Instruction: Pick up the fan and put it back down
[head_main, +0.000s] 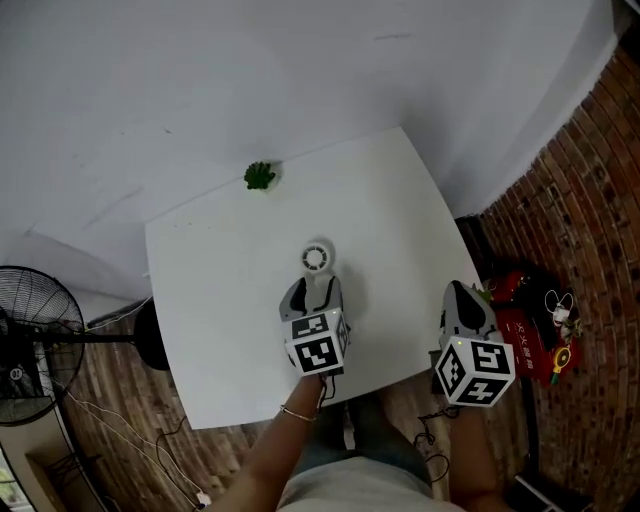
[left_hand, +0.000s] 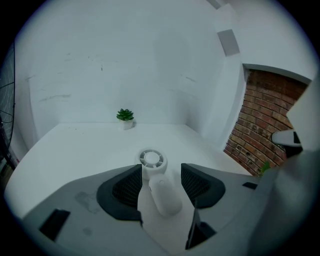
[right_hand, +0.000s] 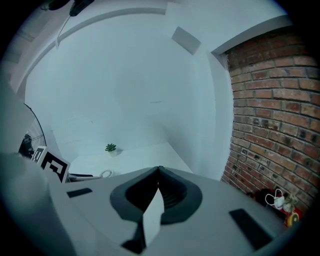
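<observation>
While the small white handheld fan (head_main: 318, 259) (left_hand: 151, 160) is lain near the middle of the white square table (head_main: 220, 320) (left_hand: 70, 145), its rounded handle is enclosed by the left gripper (head_main: 315, 290) (left_hand: 161, 176). In the left gripper view the two dark ribbed pads are seen pressed against either side of that handle, with the round fan head pointed away beyond the fingertips. Whether the fan is raised off the tabletop or rested on it cannot be told.

The right gripper (head_main: 460, 297) (right_hand: 159, 172) is held over the table's right edge, well apart from the fan; its jaws are brought together and nothing is held between them.

A little green potted plant (head_main: 260, 177) (left_hand: 125, 117) (right_hand: 110, 148) is placed at the table's far edge. A black pedestal fan (head_main: 28, 345) is stood on the floor to the left, and a red-brick wall (right_hand: 270, 100) is seen to the right.
</observation>
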